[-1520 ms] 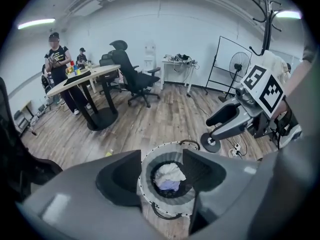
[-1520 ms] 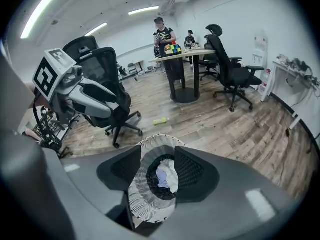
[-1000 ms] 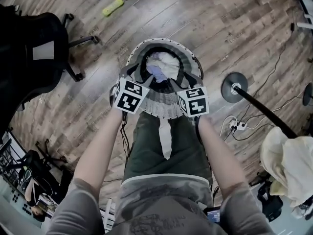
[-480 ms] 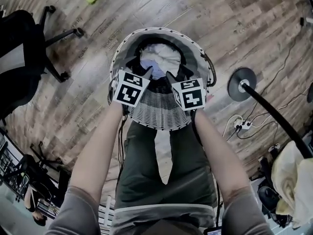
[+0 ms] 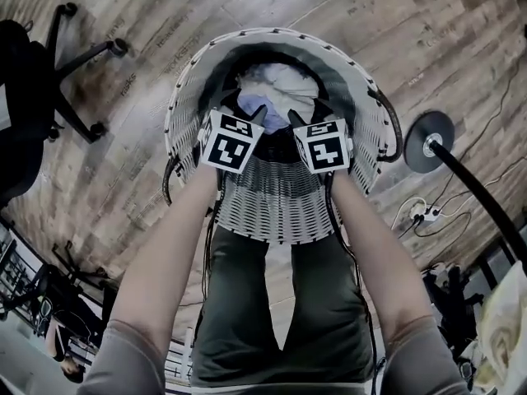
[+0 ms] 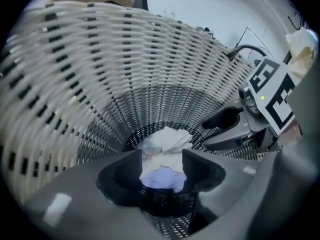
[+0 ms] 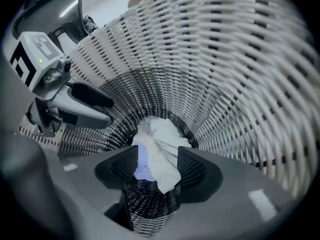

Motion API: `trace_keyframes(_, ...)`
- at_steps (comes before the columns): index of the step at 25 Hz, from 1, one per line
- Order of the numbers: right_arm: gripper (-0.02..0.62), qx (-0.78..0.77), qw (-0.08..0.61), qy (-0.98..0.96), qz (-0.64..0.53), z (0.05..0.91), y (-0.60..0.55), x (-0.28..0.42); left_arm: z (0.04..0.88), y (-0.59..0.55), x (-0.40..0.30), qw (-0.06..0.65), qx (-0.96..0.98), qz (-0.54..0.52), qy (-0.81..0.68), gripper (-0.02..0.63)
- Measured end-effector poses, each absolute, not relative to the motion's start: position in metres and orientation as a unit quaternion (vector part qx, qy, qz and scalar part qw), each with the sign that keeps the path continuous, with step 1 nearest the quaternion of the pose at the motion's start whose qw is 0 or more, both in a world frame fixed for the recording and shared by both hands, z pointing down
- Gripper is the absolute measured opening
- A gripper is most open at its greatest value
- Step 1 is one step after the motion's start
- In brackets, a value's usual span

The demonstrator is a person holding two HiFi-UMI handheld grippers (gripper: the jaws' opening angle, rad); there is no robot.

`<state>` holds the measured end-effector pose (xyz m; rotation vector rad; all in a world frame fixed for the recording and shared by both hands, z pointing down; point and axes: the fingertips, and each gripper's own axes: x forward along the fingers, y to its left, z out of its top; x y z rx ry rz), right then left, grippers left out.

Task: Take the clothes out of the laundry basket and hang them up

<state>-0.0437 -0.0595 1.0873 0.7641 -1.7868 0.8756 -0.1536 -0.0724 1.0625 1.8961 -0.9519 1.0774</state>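
Note:
A white wicker laundry basket (image 5: 272,208) stands on the wood floor in front of the person's legs. At its bottom lies a bundle of white and pale lavender clothes (image 5: 276,93). Both grippers reach over the near rim into the basket's mouth, side by side. My left gripper (image 5: 257,118) is open, and the clothes (image 6: 162,151) show past its spread jaws, well below them. My right gripper (image 5: 294,123) is also open, and the white cloth (image 7: 159,149) lies beyond its jaws with a gap between. Each gripper view shows the other gripper against the basket wall (image 6: 100,79).
A black office chair (image 5: 29,89) stands at the left. A floor stand with a round base (image 5: 428,142) and a slanting pole is at the right, with a power strip and cables (image 5: 422,214) near it. Light cloth (image 5: 506,336) hangs at the lower right edge.
The basket has grown larger and nearer in the head view. Both grippers have moved forward from its near rim into its mouth, still open.

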Motion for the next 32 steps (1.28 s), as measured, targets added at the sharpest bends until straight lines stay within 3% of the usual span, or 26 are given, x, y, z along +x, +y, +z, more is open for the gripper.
trace_keyframes(17,0.290,0.417,0.475,-0.647,0.427,1.206,-0.060,-0.019,1.195,-0.095,-0.163,0.389,0.699,0.443,-0.405,0.255)
trace_keyframes(21,0.280,0.413,0.482,-0.634,0.441,1.224,-0.053,-0.022,1.209,-0.095,-0.170,0.399,0.695,0.440,-0.406,0.160)
trace_keyframes(23,0.257,0.411,0.486,-0.632,0.443,1.230,-0.050,-0.023,1.214,-0.097,-0.175,0.404,0.689,0.434,-0.416,0.105)
trace_keyframes(27,0.139,0.414,0.483,-0.630,0.445,1.234,-0.051,-0.018,1.217,-0.101,-0.179,0.417,0.677,0.428,-0.430,0.014)
trace_keyframes(29,0.088,0.422,0.475,-0.628,0.450,1.229,-0.054,-0.014,1.214,-0.101,-0.178,0.422,0.674,0.425,-0.433,0.009)
trace_keyframes(32,0.071,0.439,0.453,-0.619,0.468,1.215,-0.055,-0.014,1.205,-0.097,-0.179,0.430,0.665,0.424,-0.440,0.008)
